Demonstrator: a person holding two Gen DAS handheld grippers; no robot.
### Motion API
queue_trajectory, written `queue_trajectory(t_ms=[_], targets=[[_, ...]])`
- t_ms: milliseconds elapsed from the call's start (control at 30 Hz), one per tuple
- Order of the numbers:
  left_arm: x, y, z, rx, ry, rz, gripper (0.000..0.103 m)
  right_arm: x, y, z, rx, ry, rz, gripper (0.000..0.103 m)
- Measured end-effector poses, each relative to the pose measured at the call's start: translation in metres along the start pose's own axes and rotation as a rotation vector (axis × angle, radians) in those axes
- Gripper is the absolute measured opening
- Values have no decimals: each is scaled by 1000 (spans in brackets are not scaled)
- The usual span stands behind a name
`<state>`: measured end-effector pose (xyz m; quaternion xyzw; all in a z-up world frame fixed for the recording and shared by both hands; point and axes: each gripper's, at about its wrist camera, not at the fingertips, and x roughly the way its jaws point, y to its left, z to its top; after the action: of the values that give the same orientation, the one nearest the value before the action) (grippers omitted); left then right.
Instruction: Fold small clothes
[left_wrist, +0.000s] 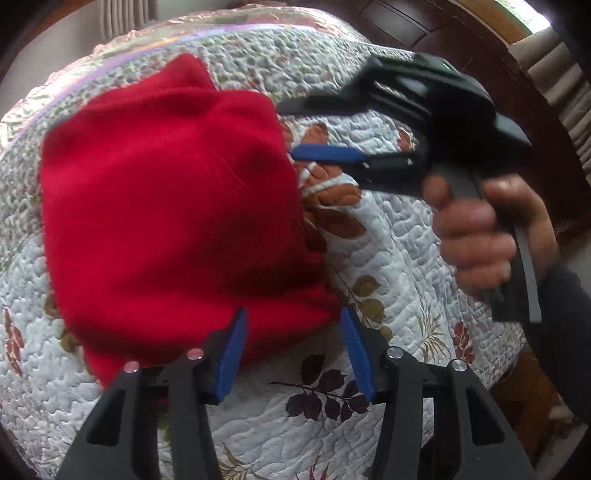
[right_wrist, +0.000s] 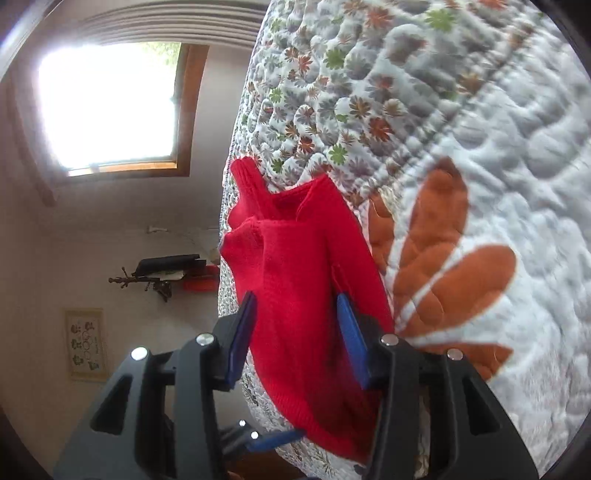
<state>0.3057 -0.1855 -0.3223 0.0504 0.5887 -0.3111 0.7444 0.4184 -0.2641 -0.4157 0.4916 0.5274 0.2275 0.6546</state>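
The red knit (left_wrist: 166, 206) lies bunched on the quilt (left_wrist: 399, 236), left of the quilt's big orange leaf (left_wrist: 328, 181). It looks like a small sweater or vest, with a narrow strap or neck piece sticking up at its far end in the right wrist view.

The left gripper (left_wrist: 293, 345) sits at the knit's near hem with its blue pads well apart. The left pad overlaps the cloth and the right pad is just off its edge, so nothing is pinched.

To the right of the leaf a hand (left_wrist: 480, 236) holds the right gripper (left_wrist: 295, 129), which points at the knit's right edge. In its own view the right gripper (right_wrist: 295, 332) has its pads apart with red cloth between them. Whether they bite it I cannot tell; it looks loose.

The knit should handle as light, soft and floppy, and a little stretchy. It will sag and drape from any single hold, and wool on quilt will likely drag rather than slide. Hems or corners look like the best places to pinch, one per gripper, taking all the layers.
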Motion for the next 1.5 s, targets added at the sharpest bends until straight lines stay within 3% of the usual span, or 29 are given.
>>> queue_trajectory(t_ms=[67,100,133,233,300,333,400,500,600,733,800,900,933,1033,1133,1300,1333,1467,1500], targets=[[14,1,-3,3,23,0,48,13,5,8,-13,20,-12,35],[19,2,-4,-3,34,-11,46,16,8,12,-41,19,-32,11],[24,3,-5,-6,43,-22,45,14,15,14,-75,-4,-50,7],[27,6,-7,-10,40,-62,45,-3,36,9,-190,-114,-100,6],[32,11,-8,-23,50,-72,45,-1,31,9,-212,-141,-180,6],[34,13,-8,-38,59,-82,44,7,22,11,-201,-134,-227,12],[30,14,-8,-54,65,-105,44,11,2,12,-165,-114,-214,16],[0,15,-3,-63,25,-185,45,-11,13,6,-174,-161,-193,32],[-34,29,11,-81,-60,-242,45,-43,16,-17,-160,-180,-130,30],[-44,73,36,-186,-131,-282,45,-28,25,-52,-208,-40,-56,23],[-37,99,45,-258,-140,-290,45,-14,17,-56,-215,20,-71,22],[-6,133,49,-367,-67,-256,44,0,-17,-46,-162,32,-140,0],[1,139,48,-387,-52,-265,37,-3,-26,-44,-129,24,-130,0],[-14,135,50,-355,-76,-301,38,-27,-14,-57,-142,-9,-108,7],[-36,131,47,-332,-134,-362,42,-41,7,-87,-177,19,-65,7],[-18,145,50,-354,-98,-326,45,-26,-13,-117,-157,97,-167,7],[-9,149,51,-365,-72,-306,45,-24,-21,-120,-148,89,-206,0],[-5,155,53,-387,-66,-322,44,-48,-36,-126,-85,39,-212,0],[-13,153,52,-378,-88,-333,45,-58,-32,-130,-91,26,-216,9]])
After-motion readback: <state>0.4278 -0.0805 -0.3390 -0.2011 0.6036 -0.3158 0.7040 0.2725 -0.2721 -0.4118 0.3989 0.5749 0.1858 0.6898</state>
